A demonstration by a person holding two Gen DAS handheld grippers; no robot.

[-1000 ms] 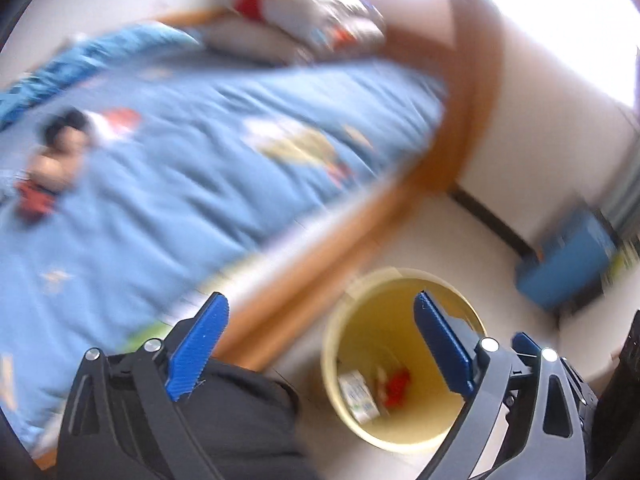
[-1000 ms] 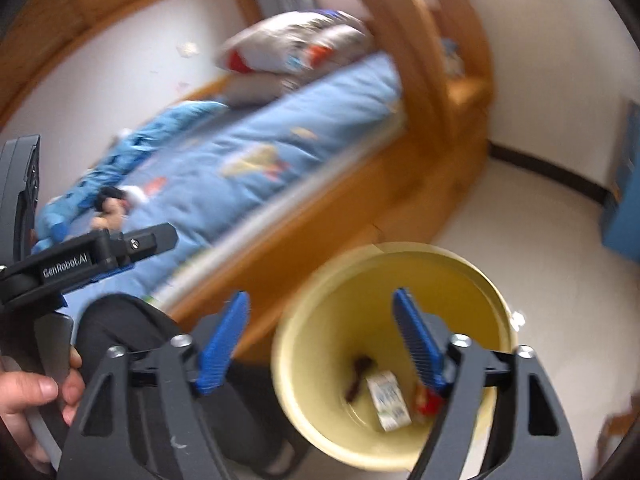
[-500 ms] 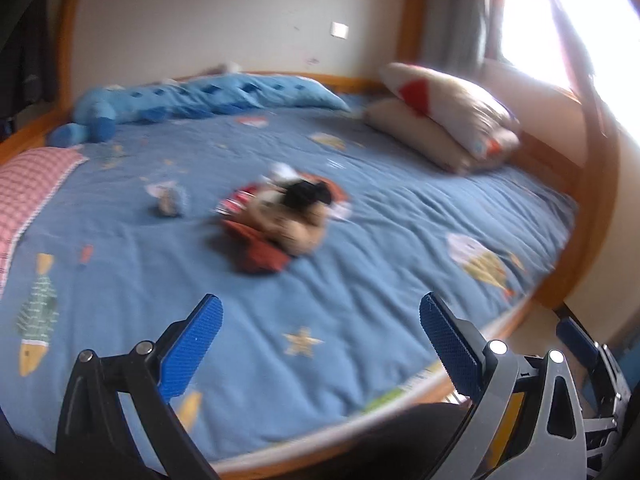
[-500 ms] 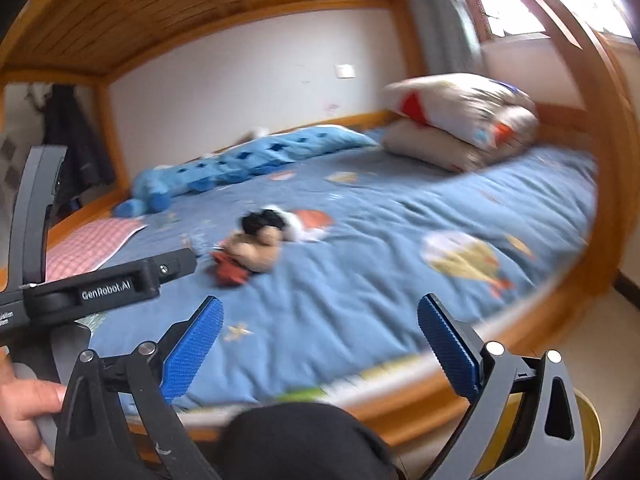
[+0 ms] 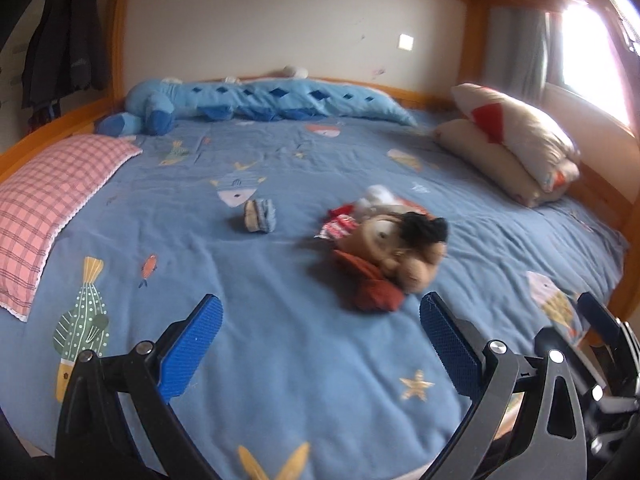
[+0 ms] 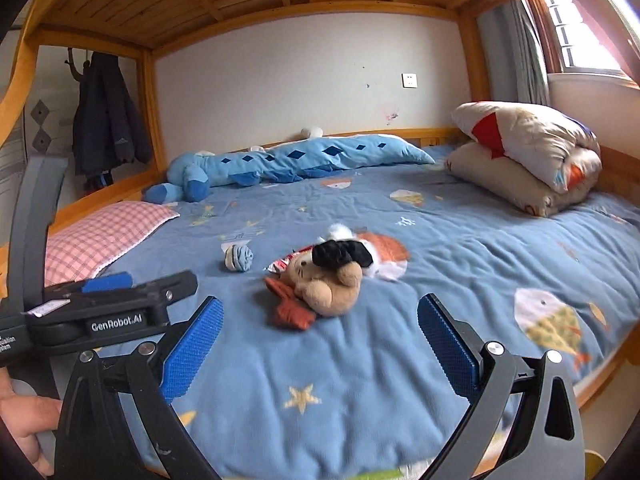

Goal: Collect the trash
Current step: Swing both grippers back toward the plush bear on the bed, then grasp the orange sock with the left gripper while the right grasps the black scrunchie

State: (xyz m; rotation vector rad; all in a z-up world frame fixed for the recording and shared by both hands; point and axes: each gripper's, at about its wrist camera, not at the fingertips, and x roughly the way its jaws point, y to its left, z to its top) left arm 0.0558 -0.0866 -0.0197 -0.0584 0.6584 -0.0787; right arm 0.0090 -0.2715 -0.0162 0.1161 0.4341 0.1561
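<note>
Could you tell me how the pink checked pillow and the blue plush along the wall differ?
The pink checked pillow is flat and squarish, while the blue plush is long and rounded, with stubby legs at one end. The pillow has a red grid pattern; the plush has dark blue diamonds. The pillow lies at the bed's left end, the plush along the back wall. Both rest on the blue bedspread.

Both wrist cameras face the bed (image 5: 304, 360) from its near edge, perhaps side by side.
</note>
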